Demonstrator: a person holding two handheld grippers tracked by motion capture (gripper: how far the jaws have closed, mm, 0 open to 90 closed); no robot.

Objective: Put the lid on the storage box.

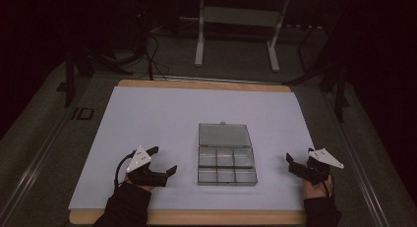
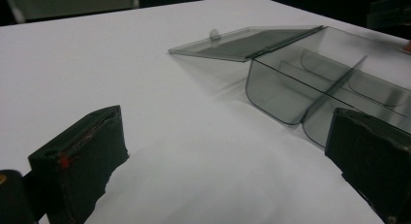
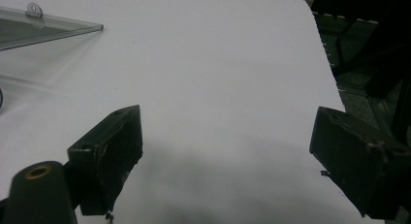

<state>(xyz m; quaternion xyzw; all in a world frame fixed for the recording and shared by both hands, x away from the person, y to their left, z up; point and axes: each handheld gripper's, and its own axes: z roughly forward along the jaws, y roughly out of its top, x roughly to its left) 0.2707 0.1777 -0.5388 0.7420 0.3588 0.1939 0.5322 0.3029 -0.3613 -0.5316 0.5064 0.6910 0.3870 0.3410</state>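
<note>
My left tongs [image 1: 163,161] rest low over the white sheet [image 1: 162,114] that covers the desk [image 1: 206,84], near its front edge, with my sleeved forearm coming up from below. They point forward and to the right, jaws spread wide with nothing between them. My right tongs [image 1: 297,157] sit near the sheet's right front corner, angled forward and to the left, jaws likewise spread and empty, my hand [image 1: 314,187] curled around the grip behind them.

Between the two lies a clear plastic organiser box [image 1: 226,167], its six compartments bare, its lid [image 1: 224,134] thrown open and lying flat behind it. In my left gripper view the box [image 2: 329,88] lies just ahead of my right-hand jaw, not touching. In my right gripper view a corner of the lid [image 3: 43,25] lies well off to the left.
</note>
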